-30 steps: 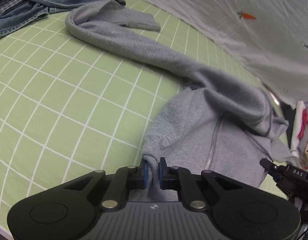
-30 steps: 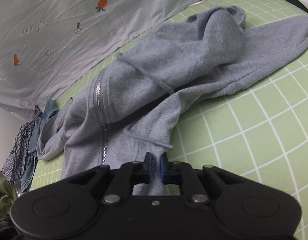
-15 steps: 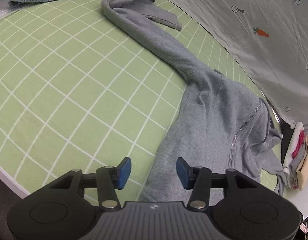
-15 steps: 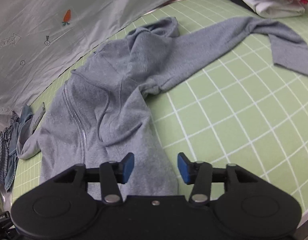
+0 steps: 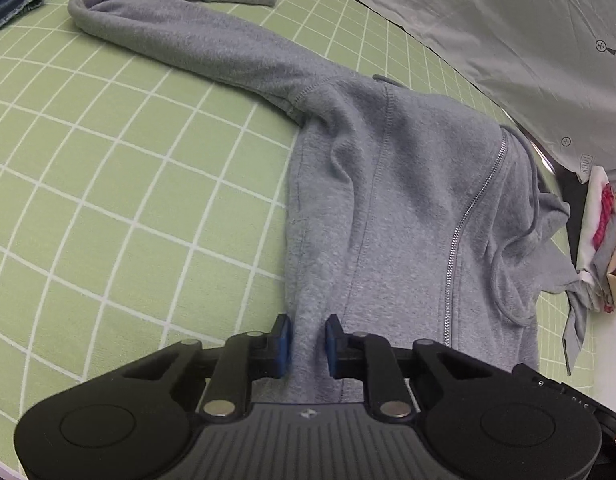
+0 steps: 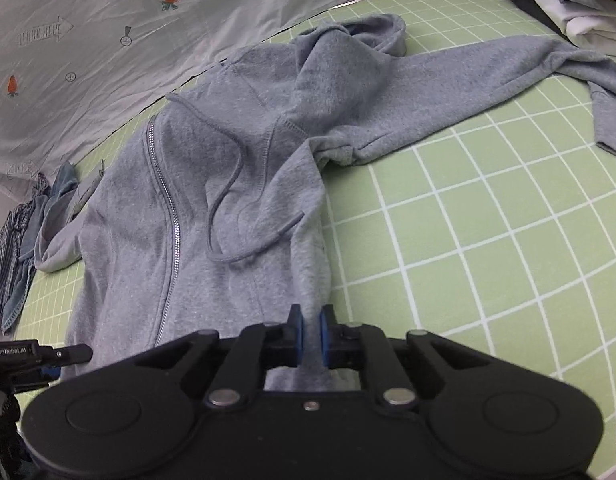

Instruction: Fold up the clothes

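Note:
A grey zip hoodie (image 5: 388,200) lies front up on the green checked sheet, zipper (image 5: 464,220) closed. One sleeve (image 5: 187,36) stretches away to the far left. My left gripper (image 5: 308,344) is shut on the hoodie's bottom hem at its left edge, with fabric pinched between the blue pads. In the right wrist view the same hoodie (image 6: 227,160) shows its hood (image 6: 356,40), a looping drawstring (image 6: 227,200) and the other sleeve (image 6: 488,76) reaching right. My right gripper (image 6: 311,340) is shut on the hem at the right edge.
The green checked sheet (image 6: 488,240) lies bare on both sides of the hoodie. A pale carrot-print cloth (image 5: 528,40) borders the far side. Denim clothes (image 5: 11,4) are piled at the far left, and a stack of folded clothes (image 6: 568,0) sits at the far right.
One second ago both grippers held the bunched hoodie. Half a second ago both stood open over it. Now each has shut on the bottom hem, and the hoodie lies flatter.

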The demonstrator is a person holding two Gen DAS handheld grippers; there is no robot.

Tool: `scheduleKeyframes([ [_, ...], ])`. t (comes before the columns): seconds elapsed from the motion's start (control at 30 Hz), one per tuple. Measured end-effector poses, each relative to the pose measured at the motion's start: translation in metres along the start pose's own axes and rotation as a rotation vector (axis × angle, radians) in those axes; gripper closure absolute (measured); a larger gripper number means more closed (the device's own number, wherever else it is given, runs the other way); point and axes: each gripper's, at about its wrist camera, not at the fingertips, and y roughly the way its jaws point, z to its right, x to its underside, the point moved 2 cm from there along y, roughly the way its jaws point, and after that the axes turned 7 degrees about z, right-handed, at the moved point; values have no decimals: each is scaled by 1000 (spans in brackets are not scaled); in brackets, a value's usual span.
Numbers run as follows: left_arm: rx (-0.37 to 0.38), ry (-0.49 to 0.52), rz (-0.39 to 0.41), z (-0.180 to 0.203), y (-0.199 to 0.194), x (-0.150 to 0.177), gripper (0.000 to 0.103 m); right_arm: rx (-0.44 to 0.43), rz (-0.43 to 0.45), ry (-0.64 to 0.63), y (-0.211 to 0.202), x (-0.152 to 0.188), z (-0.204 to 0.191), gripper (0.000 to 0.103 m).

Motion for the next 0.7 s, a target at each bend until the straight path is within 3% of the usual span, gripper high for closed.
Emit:
scheduleKeyframes([
  [0.07,-24,20,-1,1,-2,0,83,13,-16,0,0,-1,2,92],
  [0.13,-43,22,11,1,-8,-4,76,21,-16,19,-1,-6,4,83],
  [0.2,-64,16,45,-1,-16,-15,56,41,21,21,-6,-17,5,67],
  [0.3,-120,8,131,-6,-25,-41,28,53,97,55,-9,-43,8,57],
  [0.53,-246,-49,233,-16,-5,-122,14,113,211,108,26,-124,11,41],
  [0.7,-330,-60,219,-25,26,-171,14,178,228,125,65,-177,22,31],
])
